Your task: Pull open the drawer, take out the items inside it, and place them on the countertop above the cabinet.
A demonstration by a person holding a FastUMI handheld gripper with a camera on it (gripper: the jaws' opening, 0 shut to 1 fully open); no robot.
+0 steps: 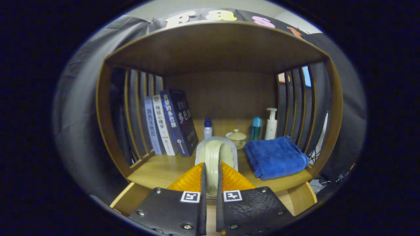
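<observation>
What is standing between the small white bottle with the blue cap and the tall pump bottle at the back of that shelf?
In the gripper view, a lidded cream cup and a blue-capped teal bottle stand between the small bottle and the pump bottle. The tongs grip a pale cup handle.

Three books (170,123) stand leaning beyond the gripper (210,170), off to its left, with Chinese characters down their spines, too small and blurred to read. Two square black-and-white marker tags (190,196) sit on the gripper body, no legible text.
</observation>
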